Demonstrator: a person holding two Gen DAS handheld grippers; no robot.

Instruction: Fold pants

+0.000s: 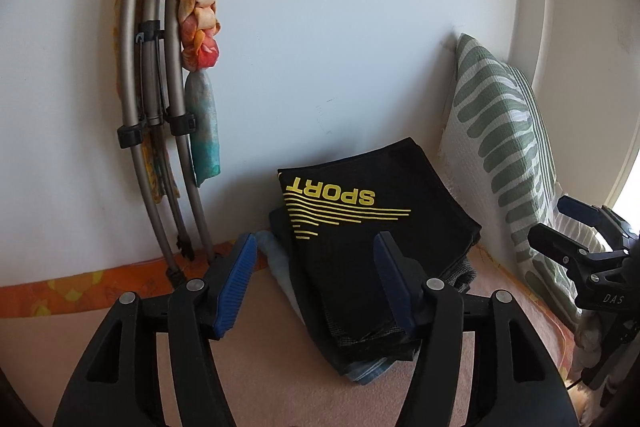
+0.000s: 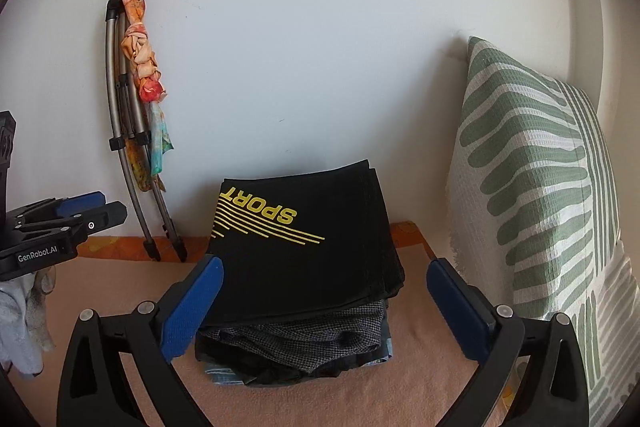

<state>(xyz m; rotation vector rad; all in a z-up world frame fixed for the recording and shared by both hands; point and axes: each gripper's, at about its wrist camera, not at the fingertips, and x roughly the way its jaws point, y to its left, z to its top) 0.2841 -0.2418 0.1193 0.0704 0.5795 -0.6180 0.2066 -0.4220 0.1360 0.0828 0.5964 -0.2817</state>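
Folded black pants (image 1: 360, 227) with yellow "SPORT" lettering lie on top of a stack of folded clothes (image 2: 296, 347) on a peach blanket by the wall; they also show in the right wrist view (image 2: 304, 247). My left gripper (image 1: 316, 279) is open and empty, just in front of the stack. My right gripper (image 2: 324, 303) is open and empty, its fingers on either side of the stack's near edge. Each gripper shows in the other view: the right one (image 1: 576, 239) at the right edge, the left one (image 2: 72, 215) at the left edge.
A green-and-white patterned pillow (image 2: 540, 179) leans against the wall right of the stack. Folded grey metal poles (image 1: 160, 107) with an orange knotted cloth (image 1: 200, 19) lean on the wall at left. The peach blanket (image 2: 352, 395) has an orange border (image 1: 60, 291).
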